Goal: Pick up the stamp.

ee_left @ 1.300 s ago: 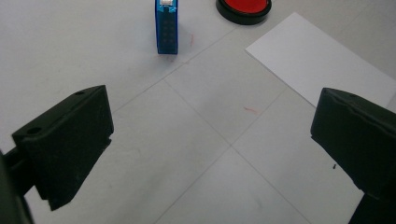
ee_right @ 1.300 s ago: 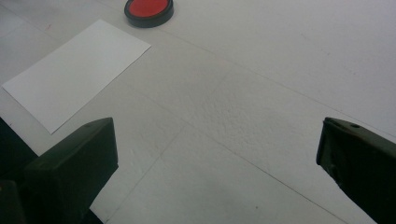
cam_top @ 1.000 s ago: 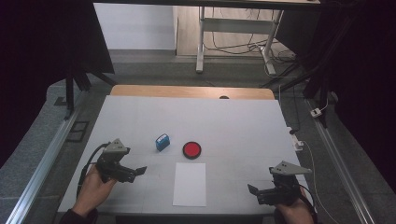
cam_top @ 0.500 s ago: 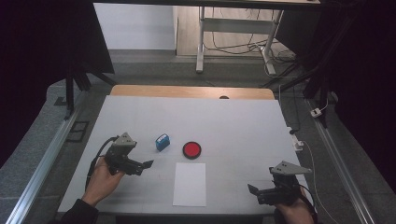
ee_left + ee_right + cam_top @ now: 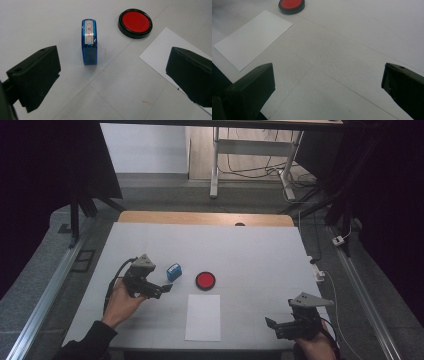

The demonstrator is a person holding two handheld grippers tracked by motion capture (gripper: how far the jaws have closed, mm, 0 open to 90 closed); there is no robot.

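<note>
Fingers of the left gripper [image 5: 162, 289] are spread wide, released, aimed at the blue stamp [image 5: 174, 271] just beyond at its 1 o'clock on the desk [image 5: 260, 255]. Red ink pad [image 5: 205, 280] sits beside the stamp at 3 o'clock, white paper [image 5: 203, 317] nearer. Right gripper [image 5: 272, 324] is released too, grasping nothing.

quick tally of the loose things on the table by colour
blue: 1, the stamp
red: 1, the round ink pad in its black rim
white: 1, the sheet of paper
total: 3
</note>
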